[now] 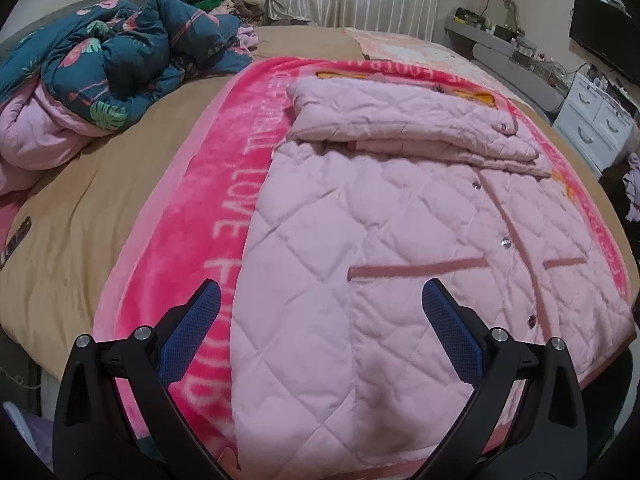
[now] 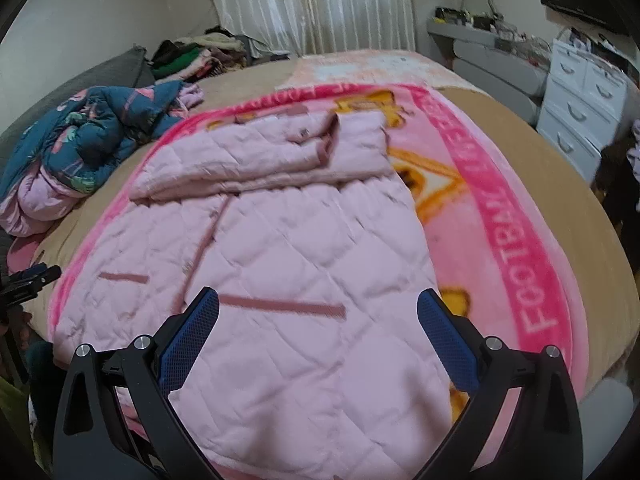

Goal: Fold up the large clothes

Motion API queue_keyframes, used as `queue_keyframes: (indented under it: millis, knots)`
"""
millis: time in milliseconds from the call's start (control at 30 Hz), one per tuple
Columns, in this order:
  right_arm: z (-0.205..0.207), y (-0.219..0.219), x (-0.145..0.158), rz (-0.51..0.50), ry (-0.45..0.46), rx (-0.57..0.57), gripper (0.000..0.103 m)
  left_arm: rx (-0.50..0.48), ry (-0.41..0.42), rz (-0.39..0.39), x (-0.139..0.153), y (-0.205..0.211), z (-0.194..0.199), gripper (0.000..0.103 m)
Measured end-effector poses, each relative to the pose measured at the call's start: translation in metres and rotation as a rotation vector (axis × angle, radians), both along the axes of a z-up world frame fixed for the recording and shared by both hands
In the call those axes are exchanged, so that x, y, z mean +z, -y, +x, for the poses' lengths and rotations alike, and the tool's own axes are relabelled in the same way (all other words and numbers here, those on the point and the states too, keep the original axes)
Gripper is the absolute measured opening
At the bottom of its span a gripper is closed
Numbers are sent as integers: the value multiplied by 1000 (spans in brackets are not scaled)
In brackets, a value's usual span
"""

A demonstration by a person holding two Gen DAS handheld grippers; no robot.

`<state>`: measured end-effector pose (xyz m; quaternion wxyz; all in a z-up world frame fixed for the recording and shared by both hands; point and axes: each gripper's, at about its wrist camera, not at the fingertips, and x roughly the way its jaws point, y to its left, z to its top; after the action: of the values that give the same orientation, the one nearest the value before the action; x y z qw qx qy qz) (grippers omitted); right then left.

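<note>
A pale pink quilted jacket point(image 1: 360, 240) lies front-up on a bright pink blanket point(image 1: 216, 184), its sleeves folded across the chest at the far end. My left gripper point(image 1: 322, 294) hovers open above the jacket's near left hem, nothing between its blue pads. In the right wrist view the same jacket point(image 2: 304, 248) fills the middle, sleeves point(image 2: 264, 156) folded over the top. My right gripper point(image 2: 318, 302) stands open above the near hem, close to a dark pink pocket strip point(image 2: 280, 306). At the left edge a bit of the other gripper point(image 2: 28, 278) shows.
The blanket covers a tan bedsheet point(image 1: 80, 208). A teal flamingo-print quilt point(image 1: 116, 52) is bunched at the far left, with a clothes pile point(image 2: 192, 56) behind it. White drawers point(image 2: 580, 108) and a grey shelf point(image 1: 504, 52) stand to the right of the bed.
</note>
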<state>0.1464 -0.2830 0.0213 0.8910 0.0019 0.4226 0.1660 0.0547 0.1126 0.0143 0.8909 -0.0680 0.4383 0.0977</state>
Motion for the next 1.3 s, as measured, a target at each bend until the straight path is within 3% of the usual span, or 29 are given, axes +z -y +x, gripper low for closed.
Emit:
queue_keyframes:
  millis: [500,667,1000,1133,1167,1233,1267,1300]
  knots:
    - [-16,47,-53,-43,-166,-35,99,22,-144,-13,-50,-25,-31,94]
    - [-26,54,-63,-38,-215,-16,99,11,-194,-114,-64,-31,-38,94]
    - [-43,57,-87,-35,-367,61,99,-56,-265,-159,-89,-17,-34,94]
    - [-40,65,-93,33,-425,81,97,-60,-263,-176,-89,-20,-34,94]
    - [-40,65,-92,37,-430,92,95,-64,-264,-180,-88,-20,-35,94]
    - [-42,61,-88,86,-440,147,60,-70,-265,-179,-87,-20,-36,94]
    - [-44,59,-84,79,-427,156,58,-72,-265,-180,-86,-20,-37,94]
    - [-46,57,-80,69,-412,168,42,-75,-267,-184,-86,-20,-38,94]
